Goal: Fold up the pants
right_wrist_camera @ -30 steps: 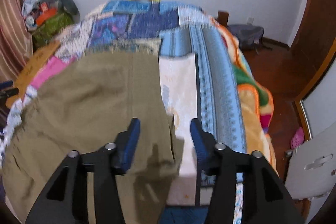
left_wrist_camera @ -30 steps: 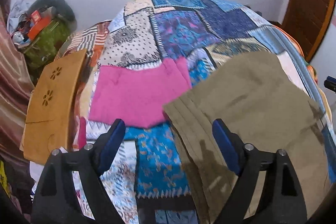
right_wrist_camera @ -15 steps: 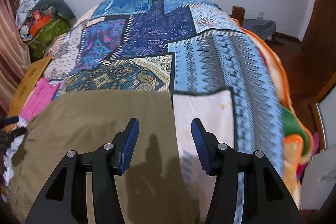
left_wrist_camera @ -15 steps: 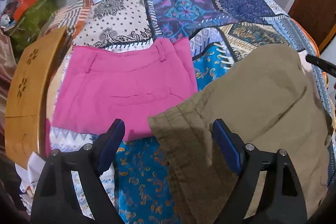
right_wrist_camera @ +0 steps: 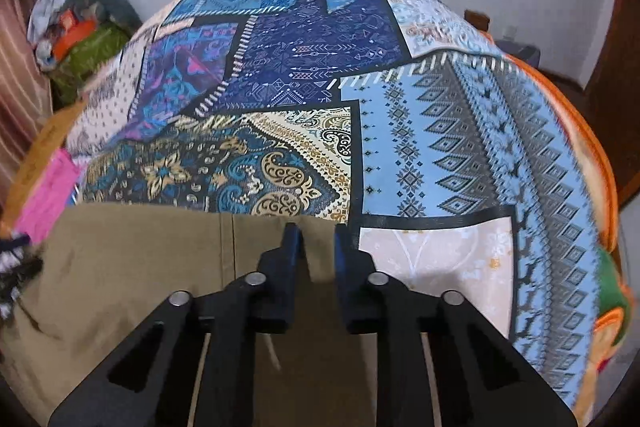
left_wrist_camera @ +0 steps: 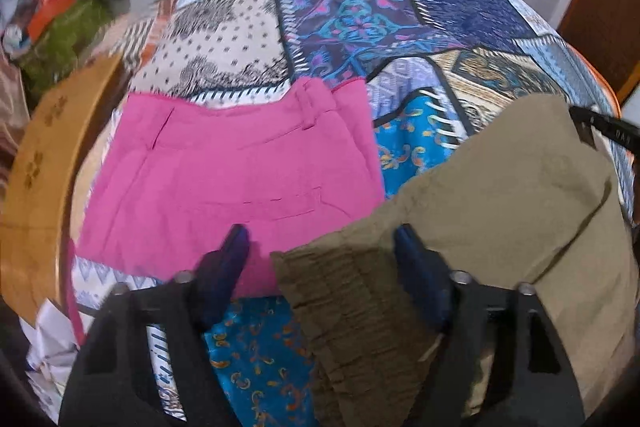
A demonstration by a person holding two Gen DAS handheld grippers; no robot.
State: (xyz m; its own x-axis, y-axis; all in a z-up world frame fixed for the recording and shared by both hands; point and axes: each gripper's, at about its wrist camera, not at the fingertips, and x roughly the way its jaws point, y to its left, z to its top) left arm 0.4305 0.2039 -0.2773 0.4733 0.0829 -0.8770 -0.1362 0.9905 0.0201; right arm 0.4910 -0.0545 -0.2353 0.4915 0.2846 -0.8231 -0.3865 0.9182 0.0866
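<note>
Olive pants spread flat on patchwork bedspread, ready for folding. Right gripper jaws nearly closed, pinching far corner of pants. Left gripper jaws wide open, gathered waistband between them, ungripped. Folded pink pants ahead-left.

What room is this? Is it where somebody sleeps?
Probably a bedroom. A big patchwork quilt covers what looks like a bed, olive pants and pink pants lie on it, and bags are piled in the corner by the wall.
</note>
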